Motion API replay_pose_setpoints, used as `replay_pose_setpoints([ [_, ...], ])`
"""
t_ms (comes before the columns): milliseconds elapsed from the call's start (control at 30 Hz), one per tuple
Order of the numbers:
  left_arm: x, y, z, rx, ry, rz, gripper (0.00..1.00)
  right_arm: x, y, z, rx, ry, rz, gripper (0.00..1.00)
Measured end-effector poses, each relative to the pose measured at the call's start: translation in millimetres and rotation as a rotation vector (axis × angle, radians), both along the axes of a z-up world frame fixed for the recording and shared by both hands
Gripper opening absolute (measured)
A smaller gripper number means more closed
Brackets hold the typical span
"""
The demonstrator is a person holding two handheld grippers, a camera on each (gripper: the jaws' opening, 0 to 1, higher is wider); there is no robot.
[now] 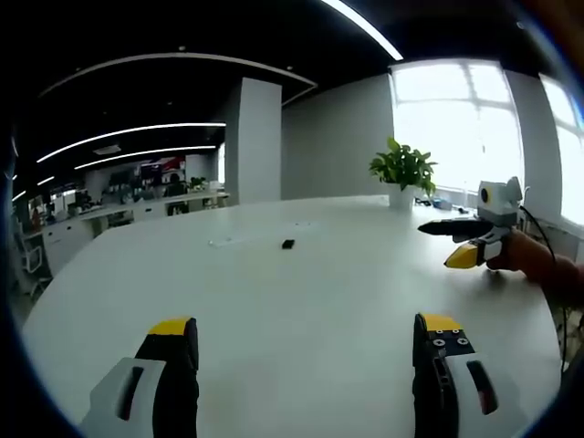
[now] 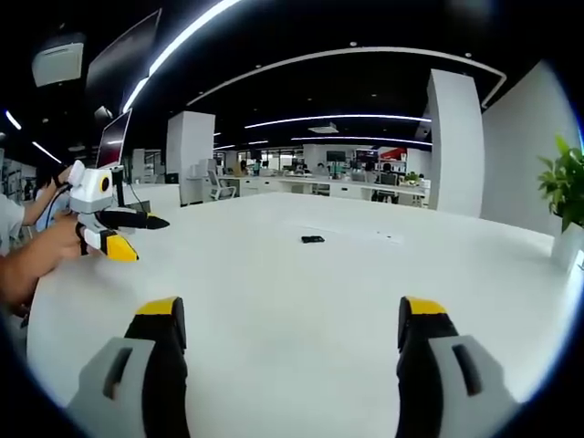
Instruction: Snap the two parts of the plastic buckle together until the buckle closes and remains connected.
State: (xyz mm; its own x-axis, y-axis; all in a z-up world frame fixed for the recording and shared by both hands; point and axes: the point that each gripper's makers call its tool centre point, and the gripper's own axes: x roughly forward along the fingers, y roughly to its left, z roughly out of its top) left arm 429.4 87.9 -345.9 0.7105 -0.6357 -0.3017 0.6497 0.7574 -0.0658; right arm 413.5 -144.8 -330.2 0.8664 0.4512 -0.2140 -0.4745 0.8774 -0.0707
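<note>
Left tool (image 1: 306, 351): jaws spread, holding nothing.
Right tool (image 2: 292, 333): jaws spread, holding nothing.
Small black plastic buckle (image 1: 288, 244): on white worktop (image 1: 301, 292), well apart from both.

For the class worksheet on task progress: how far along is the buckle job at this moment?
Nothing looks done yet. The buckle is a small dark object far out on the white table; whether its two parts are joined is too small to tell. In hand: nothing, as the left gripper and right gripper both hang open over the table. Left: reaching the buckle, grasping both parts and snapping them together.
</note>
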Motion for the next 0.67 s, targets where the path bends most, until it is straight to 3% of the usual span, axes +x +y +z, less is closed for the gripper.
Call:
replay_pose_setpoints([
  [267,-2.7,0.1,4.5,0.014,-0.024,0.004,1.00,-0.2,-0.2,2.3,0.001,-0.009,0.003,0.98],
  [533,-1.7,0.1,-3.1,0.054,-0.029,-0.003,1.00,-0.7,0.8,4.9,0.007,-0.024,0.005,0.96],
  [667,-4.3,-2.7,0.0,0.002,-0.009,-0.024,1.00,-0.2,2.5,4.5,-0.013,-0.030,0.018,0.98],
])
